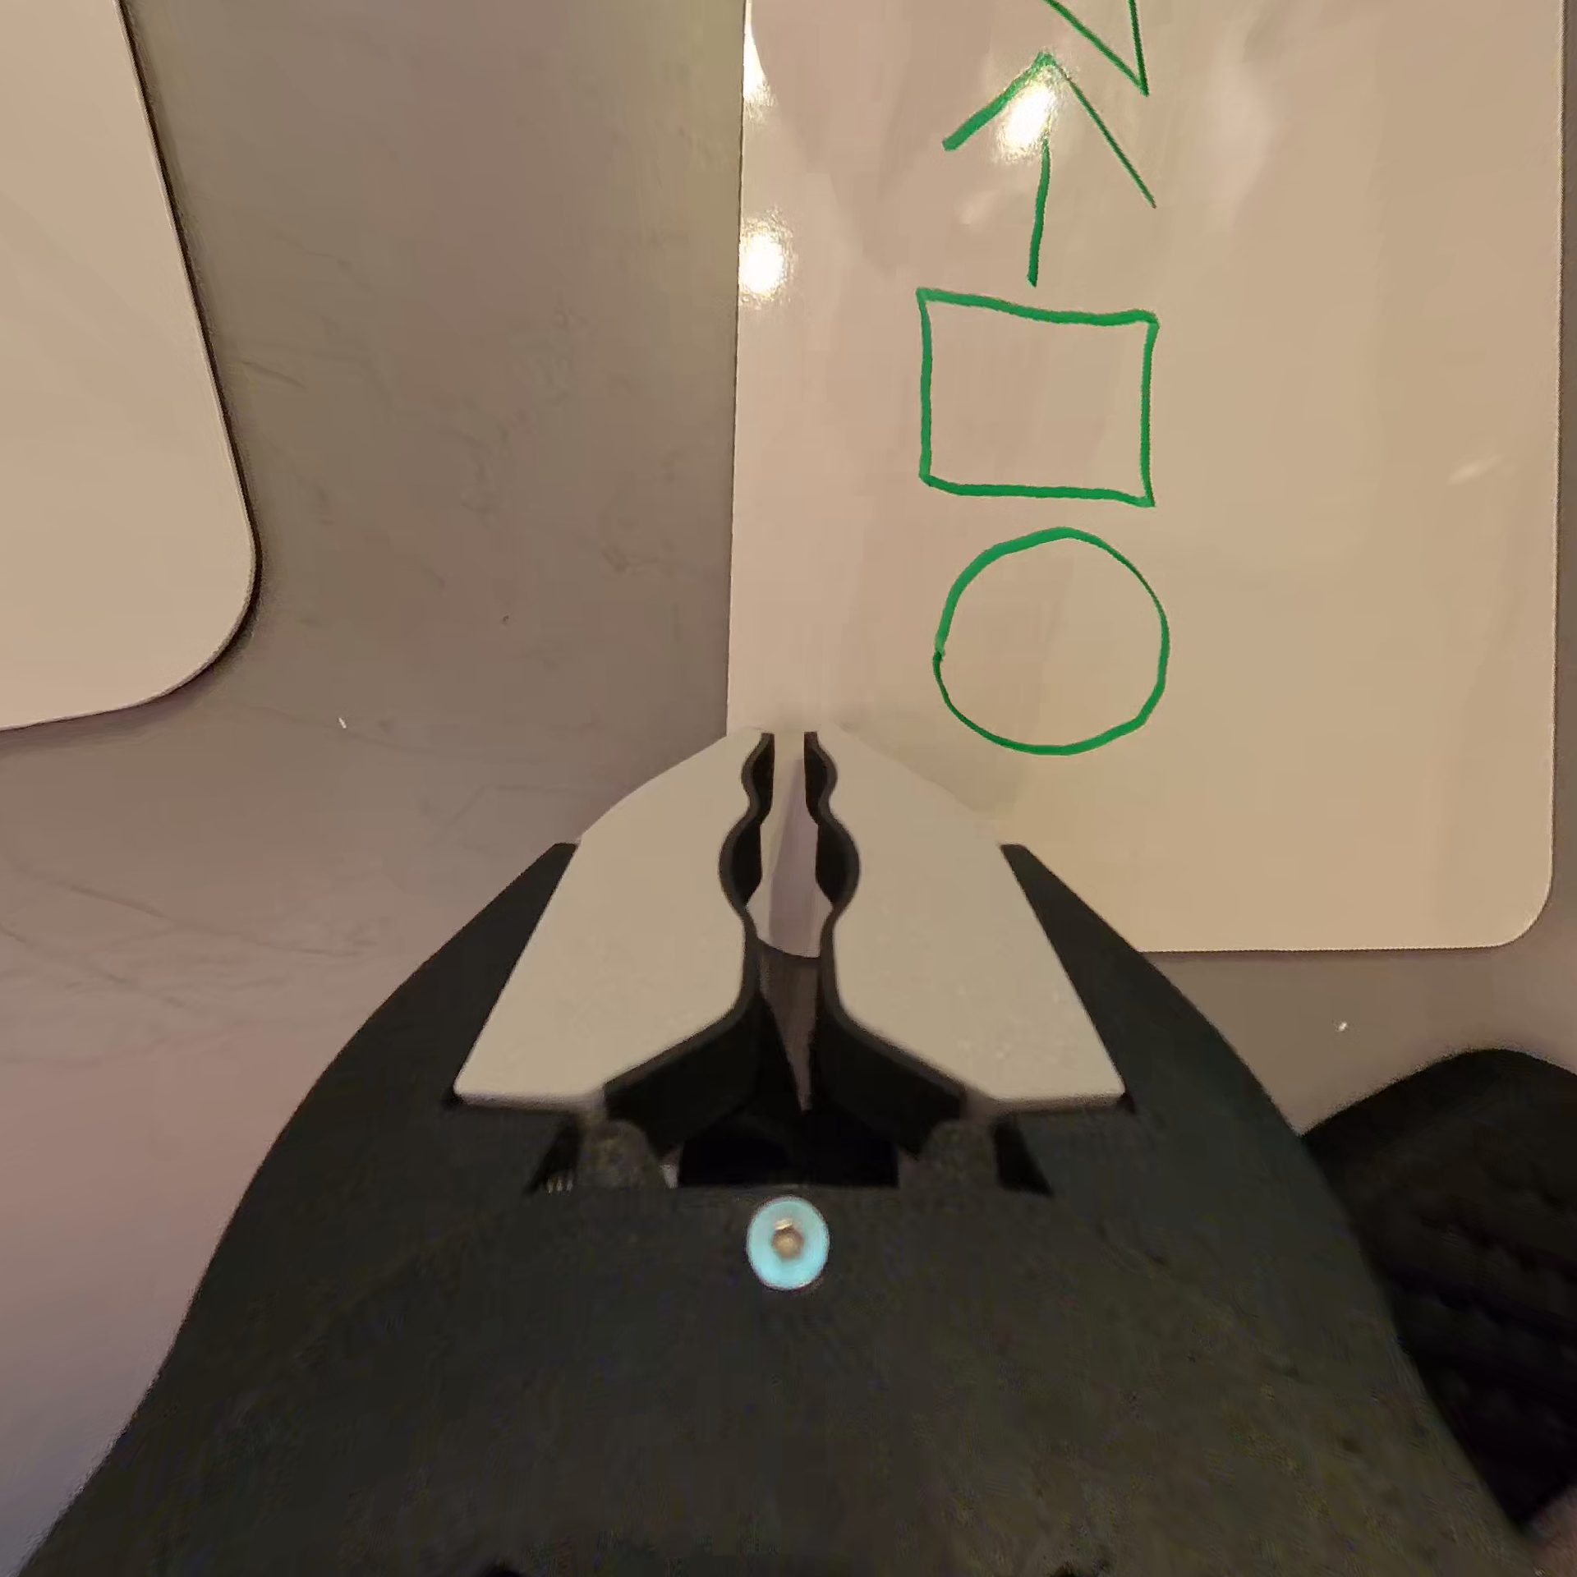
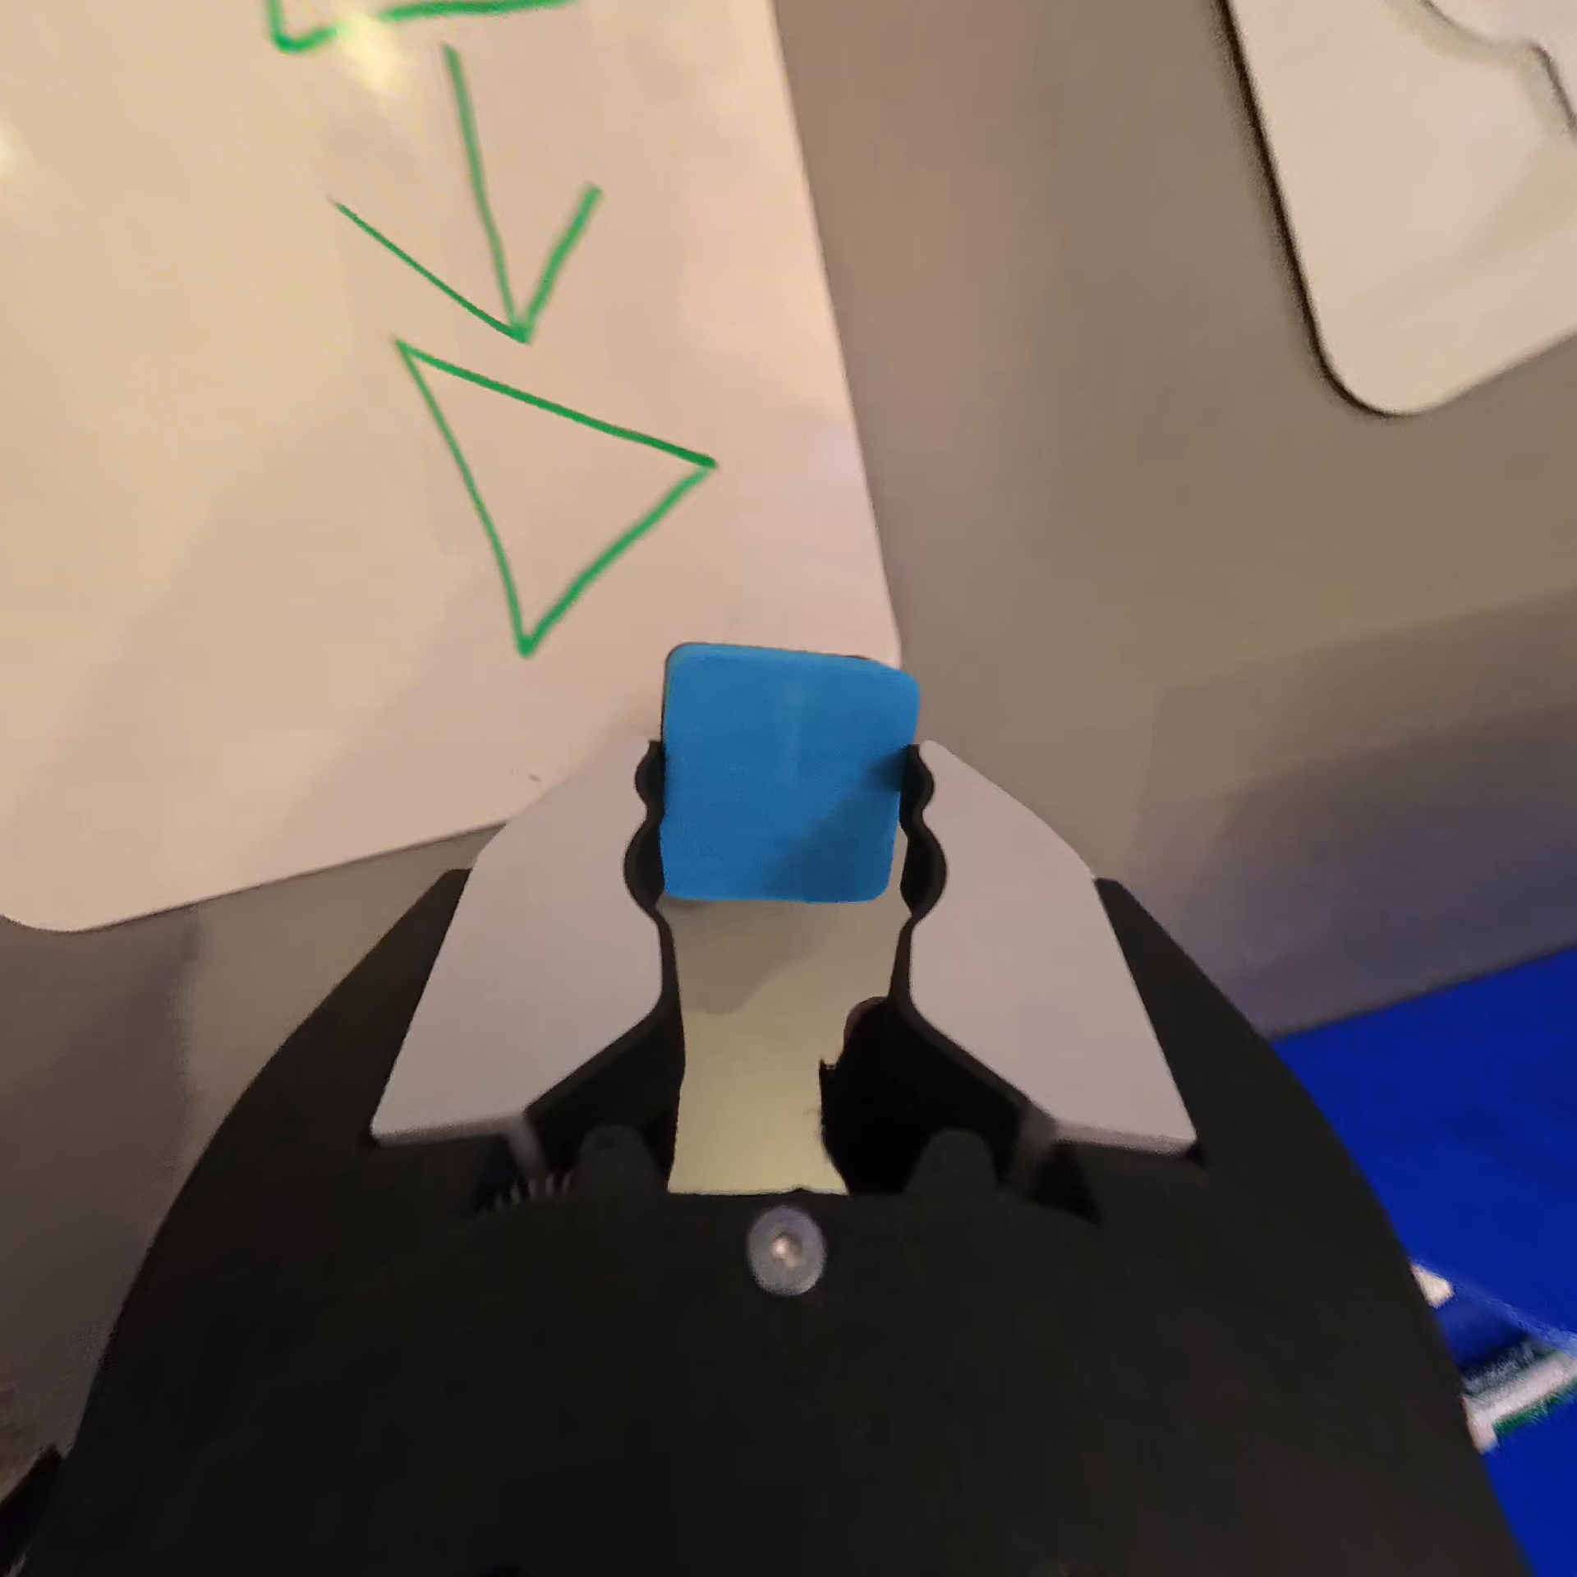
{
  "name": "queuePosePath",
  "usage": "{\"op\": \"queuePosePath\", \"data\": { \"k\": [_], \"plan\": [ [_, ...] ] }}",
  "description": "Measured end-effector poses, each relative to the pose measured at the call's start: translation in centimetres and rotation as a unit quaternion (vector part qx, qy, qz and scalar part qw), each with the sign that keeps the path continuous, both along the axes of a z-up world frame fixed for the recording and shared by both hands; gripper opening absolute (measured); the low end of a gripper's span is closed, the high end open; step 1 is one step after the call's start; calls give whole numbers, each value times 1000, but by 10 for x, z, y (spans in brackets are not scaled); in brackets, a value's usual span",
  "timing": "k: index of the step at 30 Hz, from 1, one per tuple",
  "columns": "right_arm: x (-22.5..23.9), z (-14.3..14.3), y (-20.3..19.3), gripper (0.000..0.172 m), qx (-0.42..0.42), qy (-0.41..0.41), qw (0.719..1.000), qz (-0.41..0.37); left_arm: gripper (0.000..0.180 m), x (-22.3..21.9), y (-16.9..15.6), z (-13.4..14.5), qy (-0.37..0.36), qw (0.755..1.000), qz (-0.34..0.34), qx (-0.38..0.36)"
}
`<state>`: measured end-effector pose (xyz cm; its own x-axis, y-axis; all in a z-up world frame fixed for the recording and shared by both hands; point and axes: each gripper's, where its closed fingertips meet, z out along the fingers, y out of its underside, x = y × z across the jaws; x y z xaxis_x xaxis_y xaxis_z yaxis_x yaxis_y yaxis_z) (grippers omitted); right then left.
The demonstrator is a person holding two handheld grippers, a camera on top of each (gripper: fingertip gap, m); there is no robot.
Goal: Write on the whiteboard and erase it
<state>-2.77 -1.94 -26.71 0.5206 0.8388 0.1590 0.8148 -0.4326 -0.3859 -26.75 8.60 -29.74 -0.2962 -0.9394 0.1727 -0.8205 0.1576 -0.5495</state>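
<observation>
The whiteboard lies flat on a grey table and bears green marker drawings: a circle, a square and an arrow. My left gripper hovers over the board's lower left corner. Its jaws are nearly closed with a narrow slit, and nothing is between them. In the right wrist view, my right gripper is shut on a blue square eraser, with both pads pressed on its sides. It holds the eraser over the whiteboard's near right edge, just below a green triangle and arrow.
A second white board lies to the left; it also shows at the right wrist view's top right. A black object sits near the left gripper. A blue surface bearing a green-and-white item lies at lower right. There is about 25 centimetres between the tips of the two grippers.
</observation>
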Motion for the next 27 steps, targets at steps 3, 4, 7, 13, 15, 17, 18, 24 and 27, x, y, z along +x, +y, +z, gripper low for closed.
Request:
{"op": "queuePosePath", "data": {
  "k": [3, 4, 7, 13, 15, 17, 18, 24, 27],
  "plan": [
    [-20, -6, -5, 54, -17, 14, 999, 23, 1, 0, 2, -1, -6, 1000, 4, -9],
    [-23, -10, -6, 55, -22, 12, 999, 28, 1, 0, 2, -1, -10, 1000, 5, -15],
    [-27, -24, -7, 56, -38, -9, 999, 32, 1, 0, 1, -1, -20, 999, 4, -28],
    [-32, -21, -7, 56, -29, -5, 999, 32, 2, -2, -5, 10, -32, 999, -10, -35],
    [-32, -21, -7, 53, -31, -3, 999, 25, 1, -6, -8, 3, -4, 999, -17, -35],
    [-31, -21, -6, 53, -30, -9, 999, 25, 0, -6, -15, 0, 1, 998, -29, -49],
    [-31, -20, -6, 53, -29, -9, 999, 27, 0, -5, -16, -1, 2, 998, -29, -50],
    [-25, -5, -5, 63, -10, -11, 1000, -6, 0, -5, -17, -1, 11, 999, -26, -45],
    [-18, -13, -8, 60, -21, -31, 999, -17, 1, -4, -18, -1, 12, 998, -28, -45]
  ]
}}
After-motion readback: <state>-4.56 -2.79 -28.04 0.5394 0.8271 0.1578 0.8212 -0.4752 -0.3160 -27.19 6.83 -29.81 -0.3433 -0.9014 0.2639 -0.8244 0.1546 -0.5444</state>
